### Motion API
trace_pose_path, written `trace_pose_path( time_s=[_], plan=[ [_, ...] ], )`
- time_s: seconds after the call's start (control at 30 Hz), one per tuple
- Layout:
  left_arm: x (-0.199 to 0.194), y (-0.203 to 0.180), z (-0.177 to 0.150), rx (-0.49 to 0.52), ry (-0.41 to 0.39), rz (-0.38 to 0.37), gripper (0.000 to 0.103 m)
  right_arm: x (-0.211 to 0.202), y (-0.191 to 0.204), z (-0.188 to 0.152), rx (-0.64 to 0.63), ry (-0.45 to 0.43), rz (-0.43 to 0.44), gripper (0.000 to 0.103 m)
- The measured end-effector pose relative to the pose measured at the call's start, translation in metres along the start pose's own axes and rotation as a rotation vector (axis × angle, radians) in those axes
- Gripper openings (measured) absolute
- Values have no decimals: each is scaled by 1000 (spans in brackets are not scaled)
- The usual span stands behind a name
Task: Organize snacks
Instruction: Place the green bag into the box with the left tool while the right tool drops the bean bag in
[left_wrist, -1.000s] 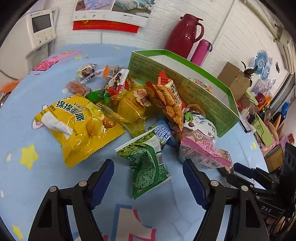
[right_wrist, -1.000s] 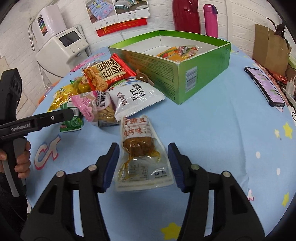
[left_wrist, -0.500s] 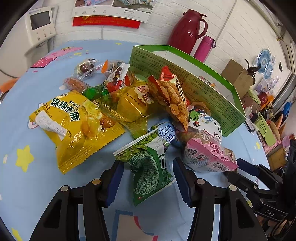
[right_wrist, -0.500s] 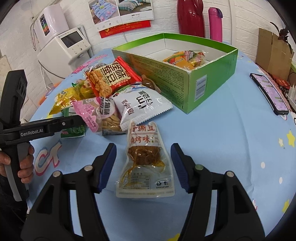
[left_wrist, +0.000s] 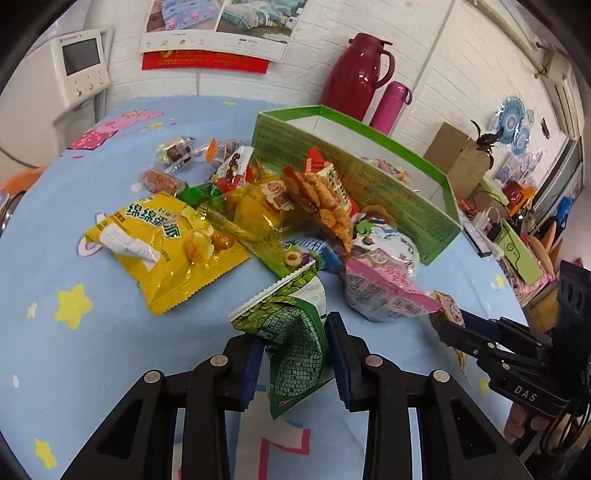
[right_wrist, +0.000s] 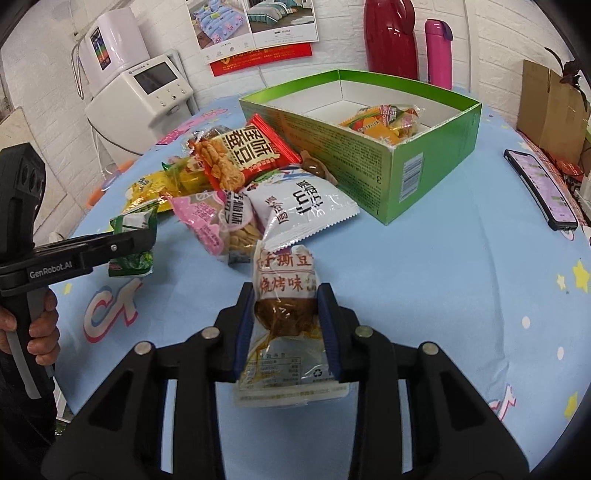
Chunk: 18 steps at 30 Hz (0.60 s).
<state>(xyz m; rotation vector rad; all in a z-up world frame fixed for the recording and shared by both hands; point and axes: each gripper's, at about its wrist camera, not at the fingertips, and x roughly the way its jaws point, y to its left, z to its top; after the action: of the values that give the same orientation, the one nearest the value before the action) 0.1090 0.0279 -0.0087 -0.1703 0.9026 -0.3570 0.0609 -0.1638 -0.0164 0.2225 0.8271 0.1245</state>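
Note:
My left gripper (left_wrist: 294, 343) is shut on a green snack packet (left_wrist: 291, 332), lifted off the blue tablecloth; the same packet (right_wrist: 133, 240) shows in the right wrist view. My right gripper (right_wrist: 285, 314) is shut on a clear pouch of brown tofu snack (right_wrist: 286, 321), raised a little above the table. A green cardboard box (right_wrist: 402, 173) stands behind, open on top, with several orange and yellow packets (right_wrist: 384, 120) inside. A pile of snack bags lies before it: a red packet (right_wrist: 251, 151), a white one (right_wrist: 306, 210), a pink one (right_wrist: 207, 225) and a big yellow bag (left_wrist: 162, 236).
A red thermos (left_wrist: 358, 74) and a pink bottle (left_wrist: 391, 103) stand behind the box. A phone (right_wrist: 539, 188) lies on the table at the right. A white appliance (right_wrist: 144, 96) stands at the far left. A hand (right_wrist: 40, 332) holds the left gripper's handle.
Both grippers have closed: the left on the green packet, the right on the tofu pouch. Both packets have come up off the cloth.

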Motion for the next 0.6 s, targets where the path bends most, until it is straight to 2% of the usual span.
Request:
trace_pose_path(
  time_s=[0.27, 0.43, 0.6],
  plan=[
    [-39, -36, 39, 101, -100, -66, 33, -37, 10, 38, -41, -129, 15, 36],
    [-41, -59, 77, 143, -133, -120, 33, -53, 5, 71, -57, -215, -26, 36],
    [-26, -76, 111, 171, -144, -123, 34, -50, -11, 101, -31, -266, -58, 36]
  ],
)
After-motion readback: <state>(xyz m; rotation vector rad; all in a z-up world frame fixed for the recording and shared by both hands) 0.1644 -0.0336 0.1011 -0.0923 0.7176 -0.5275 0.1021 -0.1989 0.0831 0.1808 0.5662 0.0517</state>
